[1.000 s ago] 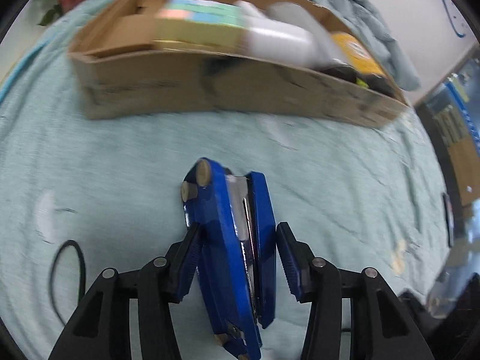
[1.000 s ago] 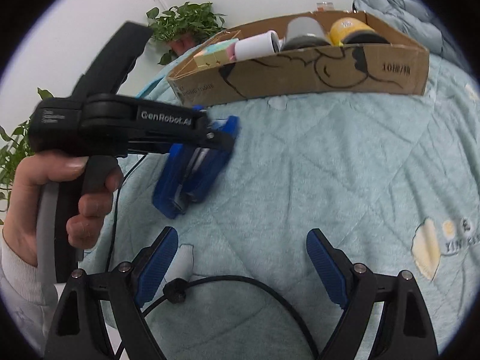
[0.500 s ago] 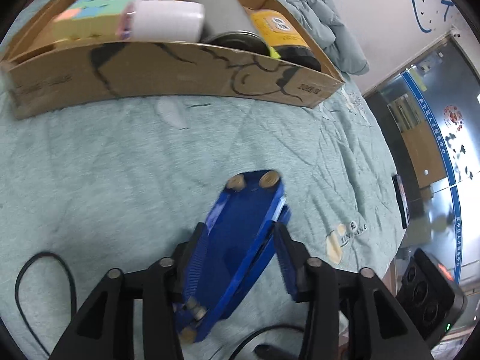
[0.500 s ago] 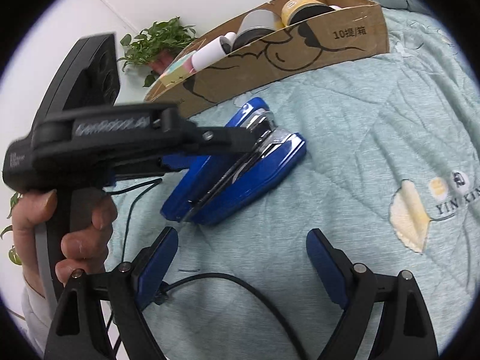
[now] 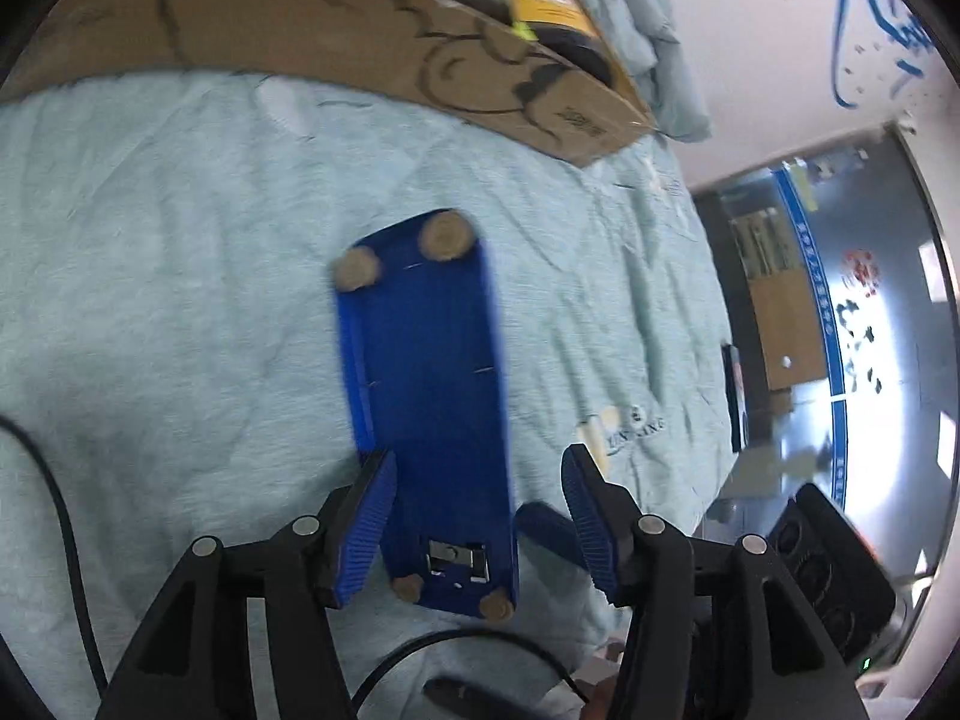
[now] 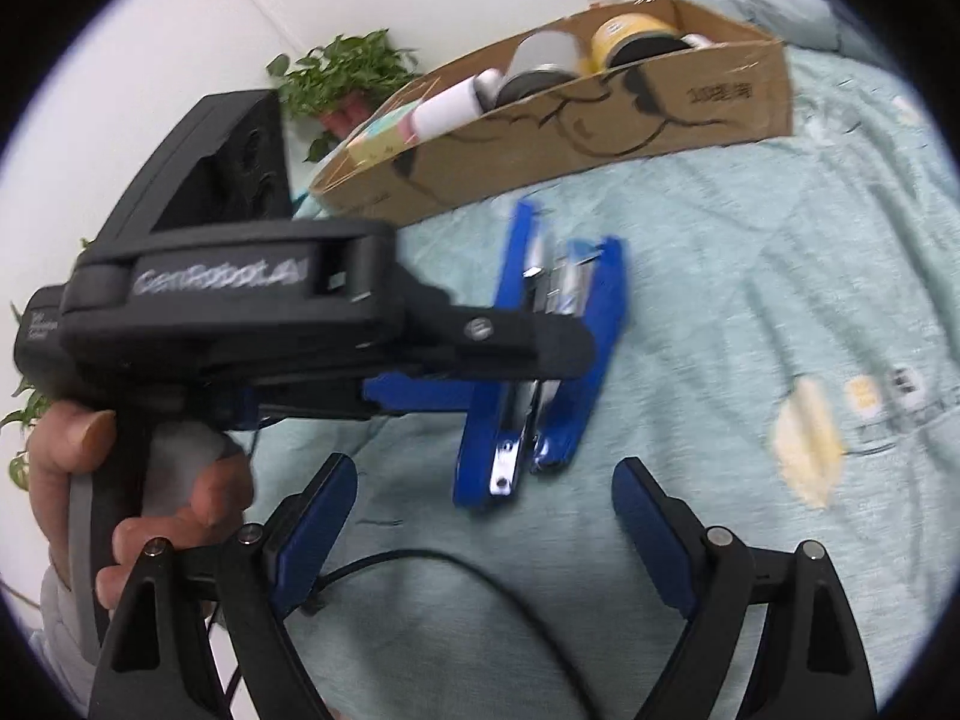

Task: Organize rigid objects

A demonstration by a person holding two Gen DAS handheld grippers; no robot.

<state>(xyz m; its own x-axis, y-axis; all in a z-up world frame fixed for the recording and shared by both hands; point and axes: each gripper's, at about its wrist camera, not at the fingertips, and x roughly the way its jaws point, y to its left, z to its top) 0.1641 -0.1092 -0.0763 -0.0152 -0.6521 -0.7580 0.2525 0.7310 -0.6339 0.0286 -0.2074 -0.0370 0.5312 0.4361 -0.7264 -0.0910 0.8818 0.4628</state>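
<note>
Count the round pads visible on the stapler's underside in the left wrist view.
4. Two sit at the far end of the blue stapler, toward the cardboard box; two at the near end, between the fingers of the left gripper, whose jaws are opening.

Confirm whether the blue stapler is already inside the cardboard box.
No. The blue stapler lies on the teal blanket in front of the cardboard box, between the left tool's opening fingers.

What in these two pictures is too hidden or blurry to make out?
- Stapler, left wrist view: top side faces away.
- Box, left wrist view: contents cut off by the frame's top edge.
- Box print, right wrist view: blurred.
- Left gripper, right wrist view: its own arm hides the pads.
</note>
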